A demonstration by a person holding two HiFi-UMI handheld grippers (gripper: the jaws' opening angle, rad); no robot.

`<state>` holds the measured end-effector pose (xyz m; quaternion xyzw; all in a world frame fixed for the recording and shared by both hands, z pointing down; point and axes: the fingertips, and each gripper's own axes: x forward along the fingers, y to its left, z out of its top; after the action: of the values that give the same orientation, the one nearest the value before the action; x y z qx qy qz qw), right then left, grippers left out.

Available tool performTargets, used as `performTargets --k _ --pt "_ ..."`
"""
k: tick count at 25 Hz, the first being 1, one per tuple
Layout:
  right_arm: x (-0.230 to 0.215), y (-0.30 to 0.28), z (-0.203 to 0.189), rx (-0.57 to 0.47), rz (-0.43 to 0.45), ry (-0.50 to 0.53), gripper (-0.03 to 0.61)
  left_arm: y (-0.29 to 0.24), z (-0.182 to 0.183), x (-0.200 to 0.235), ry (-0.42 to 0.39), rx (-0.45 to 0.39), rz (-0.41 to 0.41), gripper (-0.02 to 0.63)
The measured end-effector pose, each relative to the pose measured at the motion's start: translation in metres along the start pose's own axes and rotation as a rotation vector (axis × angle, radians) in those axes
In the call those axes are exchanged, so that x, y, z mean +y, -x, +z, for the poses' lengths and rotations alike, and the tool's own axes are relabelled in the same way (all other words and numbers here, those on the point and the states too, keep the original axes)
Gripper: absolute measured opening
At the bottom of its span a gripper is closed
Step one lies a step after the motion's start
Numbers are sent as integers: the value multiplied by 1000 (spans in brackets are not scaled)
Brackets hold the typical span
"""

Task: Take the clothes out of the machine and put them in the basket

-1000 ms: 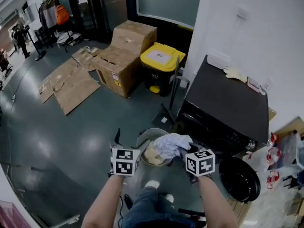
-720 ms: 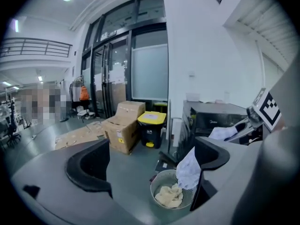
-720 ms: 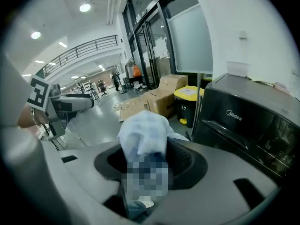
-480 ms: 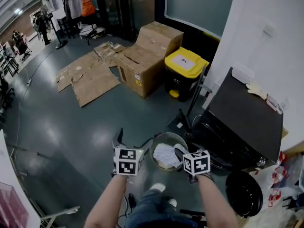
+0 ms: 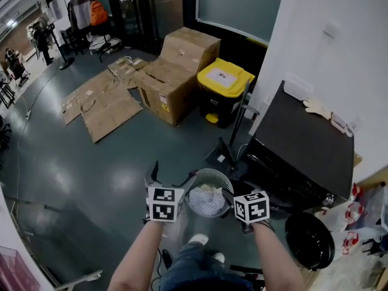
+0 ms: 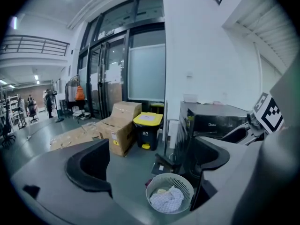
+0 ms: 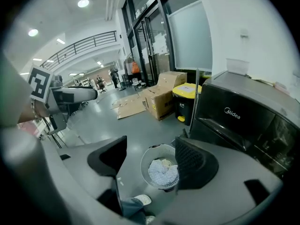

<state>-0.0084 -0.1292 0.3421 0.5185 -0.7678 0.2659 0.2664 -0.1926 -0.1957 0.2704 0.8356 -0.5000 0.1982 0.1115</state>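
The clothes (image 5: pixel 206 201) lie in the basket (image 5: pixel 210 171) on the floor (image 5: pixel 91 162), at the machine's (image 5: pixel 297 138) 8 o'clock. The left tongs (image 6: pixel 152 149), at the basket's 8 o'clock, stand apart and empty. The right tongs (image 7: pixel 152 149), at its 4 o'clock, have just been opening and hold nothing.

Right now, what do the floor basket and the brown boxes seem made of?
The basket is probably moulded plastic, pale and matt; its wall is a slotted grid. The boxes look like cardboard, dull brown, with open folded flaps and flattened sheets beside them.

Pale checked clothes (image 5: pixel 207 202), white basket (image 5: pixel 211 172), black machine (image 5: pixel 303 141).
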Motion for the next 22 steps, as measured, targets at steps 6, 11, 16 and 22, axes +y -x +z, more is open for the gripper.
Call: performTargets --k 6,11,16,22 --pt "-24 41 2 -67 -61 -22 304 -12 20 -40 -33 -41 -73 566" --pt "-51 97 6 -194 -141 -32 302 -20 49 -91 -58 -102 -163 566" --pt "-78 154 7 -285 -226 -31 302 -23 83 -150 -144 -160 -278 566" --pt "-109 213 0 -366 -344 -68 302 -17 121 -202 -251 -245 -381 566"
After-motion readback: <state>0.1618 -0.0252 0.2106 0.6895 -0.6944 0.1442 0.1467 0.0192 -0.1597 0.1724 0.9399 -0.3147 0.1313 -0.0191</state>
